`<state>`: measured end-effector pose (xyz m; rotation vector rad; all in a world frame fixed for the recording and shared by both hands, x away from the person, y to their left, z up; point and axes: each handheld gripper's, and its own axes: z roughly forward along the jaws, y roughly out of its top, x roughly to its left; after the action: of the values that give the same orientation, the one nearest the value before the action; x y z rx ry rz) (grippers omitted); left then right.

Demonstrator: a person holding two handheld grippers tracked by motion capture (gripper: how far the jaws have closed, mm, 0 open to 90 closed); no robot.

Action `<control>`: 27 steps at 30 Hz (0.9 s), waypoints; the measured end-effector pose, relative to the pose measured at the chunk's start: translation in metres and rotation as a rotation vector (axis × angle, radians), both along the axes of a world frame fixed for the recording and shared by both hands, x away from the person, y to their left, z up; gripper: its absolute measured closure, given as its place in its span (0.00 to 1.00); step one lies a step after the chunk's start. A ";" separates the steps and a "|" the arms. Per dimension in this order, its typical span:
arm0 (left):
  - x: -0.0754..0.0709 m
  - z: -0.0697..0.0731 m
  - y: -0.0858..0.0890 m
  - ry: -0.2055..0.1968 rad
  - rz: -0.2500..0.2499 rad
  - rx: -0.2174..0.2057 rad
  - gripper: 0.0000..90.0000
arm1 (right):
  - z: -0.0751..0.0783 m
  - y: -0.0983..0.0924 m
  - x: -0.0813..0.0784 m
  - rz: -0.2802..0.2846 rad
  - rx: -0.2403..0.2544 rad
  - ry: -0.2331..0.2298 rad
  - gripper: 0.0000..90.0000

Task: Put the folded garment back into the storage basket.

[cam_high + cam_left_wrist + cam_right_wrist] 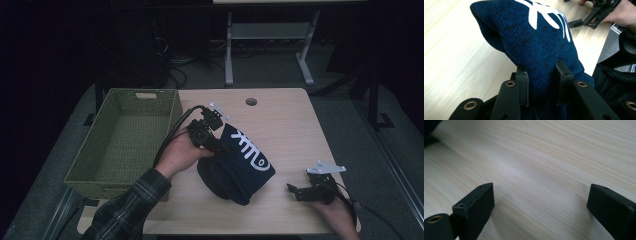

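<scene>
A dark blue knitted hat (pixel 240 165) with a white printed design hangs partly lifted over the middle of the wooden table (pixel 285 120), its lower end still on the top. My left gripper (pixel 216 144) is shut on the hat's upper left edge. In the left gripper view the knit (pixel 541 50) is bunched between the two black pads (pixel 522 85). My right gripper (pixel 295 190) rests near the table's front right, held by a hand, its jaws spread wide over bare wood. In the right gripper view the fingertips (pixel 477 202) stand far apart with nothing between them.
A green woven basket (pixel 172 107) sits at the left side of the table, close to the left hand. A round cable hole (pixel 251 101) is near the table's far edge. A metal table frame (pixel 270 45) stands on the floor beyond.
</scene>
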<state>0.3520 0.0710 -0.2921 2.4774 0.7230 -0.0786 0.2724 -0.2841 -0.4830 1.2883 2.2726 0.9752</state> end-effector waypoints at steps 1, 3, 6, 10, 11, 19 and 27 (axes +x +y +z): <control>0.000 0.003 0.001 -0.004 0.000 0.000 0.78 | 0.000 0.000 0.000 0.000 0.000 0.000 0.08; -0.001 0.009 0.004 -0.009 0.008 -0.003 0.78 | 0.000 0.000 0.000 0.000 0.000 0.000 0.08; 0.000 0.016 0.008 -0.008 0.009 -0.003 0.78 | 0.000 0.000 0.000 -0.001 0.000 0.000 0.08; -0.001 0.026 0.014 -0.018 0.015 -0.004 0.78 | 0.000 0.000 0.000 -0.001 0.000 0.000 0.08; -0.001 0.029 0.016 -0.021 0.020 -0.005 0.78 | 0.000 0.000 0.000 -0.001 0.000 0.000 0.08; 0.002 0.044 0.035 -0.042 0.056 -0.016 0.78 | 0.000 0.000 0.000 -0.001 0.000 -0.001 0.08; 0.002 0.062 0.054 -0.048 0.087 -0.019 0.78 | 0.000 0.000 0.000 -0.002 0.000 0.000 0.08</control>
<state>0.3538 0.1248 -0.2301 2.4182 0.8050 0.0062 0.2725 -0.2840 -0.4830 1.2904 2.2703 0.9751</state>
